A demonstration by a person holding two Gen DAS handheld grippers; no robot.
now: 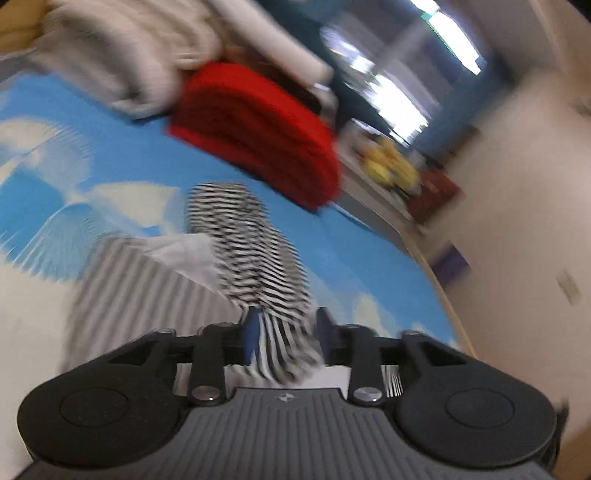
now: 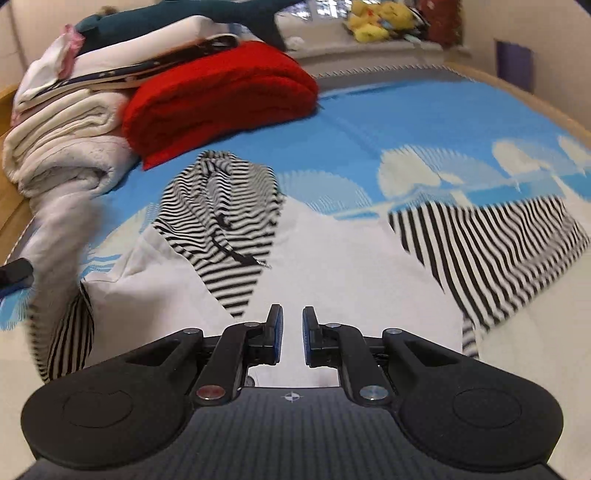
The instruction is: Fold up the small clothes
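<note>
A small white garment (image 2: 332,258) with black-and-white striped sleeves and a striped hood (image 2: 229,206) lies on a blue bedsheet with white clouds (image 2: 369,122). In the blurred left wrist view my left gripper (image 1: 286,332) has its jaws closed around a striped sleeve (image 1: 258,251), which stretches away over the sheet. My right gripper (image 2: 292,332) hovers over the garment's white body with a narrow gap between its pads and nothing in it. The right striped sleeve (image 2: 498,251) lies spread out to the right. The left sleeve (image 2: 66,332) hangs lifted at the left edge.
A folded red knit (image 2: 221,96) and a stack of white folded blankets (image 2: 66,140) lie at the far left of the bed. A teal plush (image 2: 221,14) lies on the stack. Yellow plush toys (image 2: 376,18) sit on a ledge behind. The bed's wooden edge (image 2: 535,96) runs along the right.
</note>
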